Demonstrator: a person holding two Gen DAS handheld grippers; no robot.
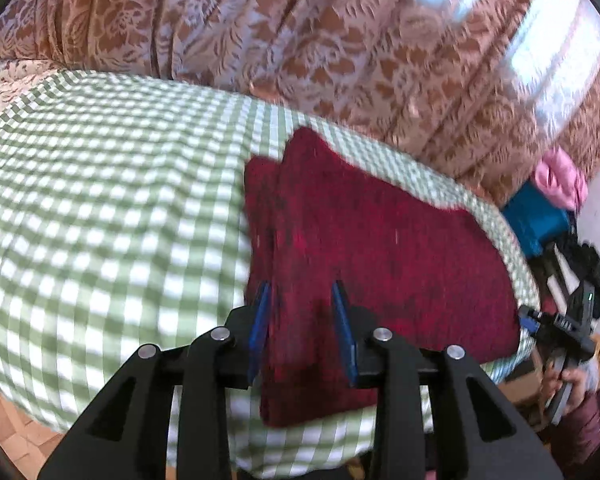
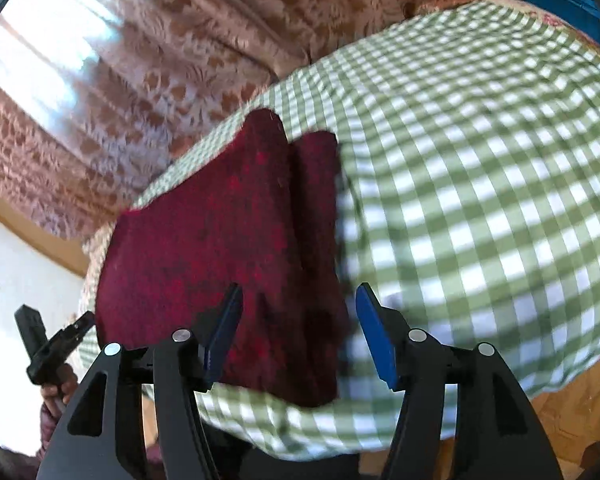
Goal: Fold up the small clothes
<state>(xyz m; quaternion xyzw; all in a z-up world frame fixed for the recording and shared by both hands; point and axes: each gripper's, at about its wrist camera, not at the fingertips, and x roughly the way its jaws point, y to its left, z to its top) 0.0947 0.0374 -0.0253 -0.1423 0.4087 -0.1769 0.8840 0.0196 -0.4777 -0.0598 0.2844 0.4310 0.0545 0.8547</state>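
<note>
Folded red garment (image 1: 380, 248) flat on checked cloth (image 1: 100, 200), near its edge. Left gripper (image 1: 302, 292) and right gripper (image 2: 298, 294) above garment, jaws apart, gripping nothing.

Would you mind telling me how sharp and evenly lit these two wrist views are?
Left wrist view: motion blur smears the checked cloth and the red garment, the window is blown out white, and fisheye bends the edges. Right wrist view: the same blur on the cloth, glare from the window at upper left, and only the gripper's fingers look fairly crisp.
</note>
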